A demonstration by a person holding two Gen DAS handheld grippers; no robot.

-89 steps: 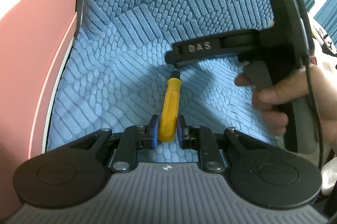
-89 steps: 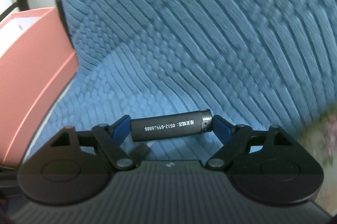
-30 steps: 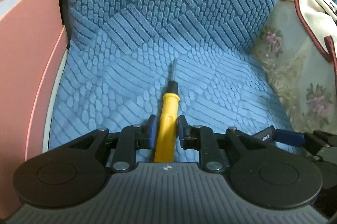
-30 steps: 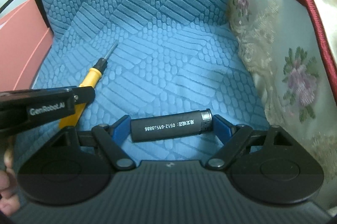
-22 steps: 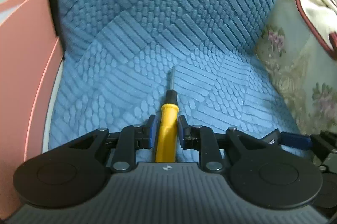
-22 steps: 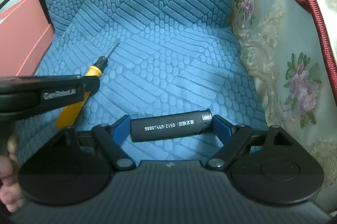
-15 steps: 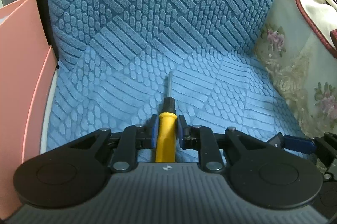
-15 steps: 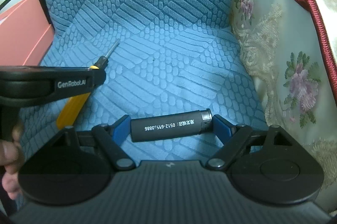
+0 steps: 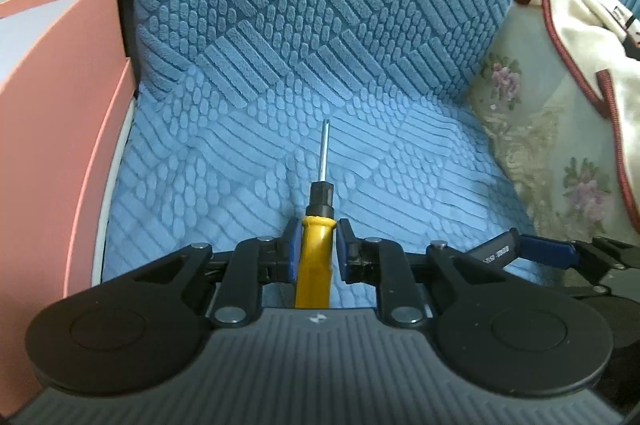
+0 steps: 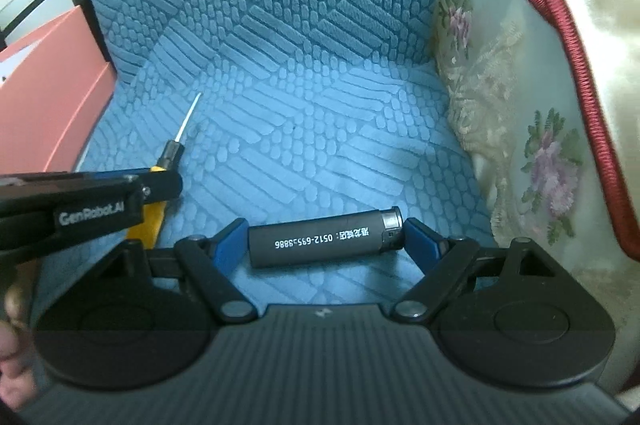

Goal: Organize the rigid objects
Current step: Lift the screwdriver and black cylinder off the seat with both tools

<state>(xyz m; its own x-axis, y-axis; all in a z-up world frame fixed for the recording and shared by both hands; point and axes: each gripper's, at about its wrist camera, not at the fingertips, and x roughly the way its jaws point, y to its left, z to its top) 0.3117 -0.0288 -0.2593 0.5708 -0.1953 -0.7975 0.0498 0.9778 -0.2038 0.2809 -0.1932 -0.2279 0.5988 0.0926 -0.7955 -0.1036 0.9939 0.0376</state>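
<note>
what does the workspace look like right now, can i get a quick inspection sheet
surface: blue textured seat cushion with matching backrest.
job's things: yellow-handled screwdriver, shaft pointing toward the backrest; dark grey lighter with white print, held crosswise.
clutter: nothing seen loose on the seat.
grippers: left gripper shut on the screwdriver handle; right gripper shut on the lighter, end to end.
cables: nothing seen.
surroundings: pink box at the cushion's left edge; floral cream fabric with red piping on the right; part of a hand at the left edge of the right wrist view.
</note>
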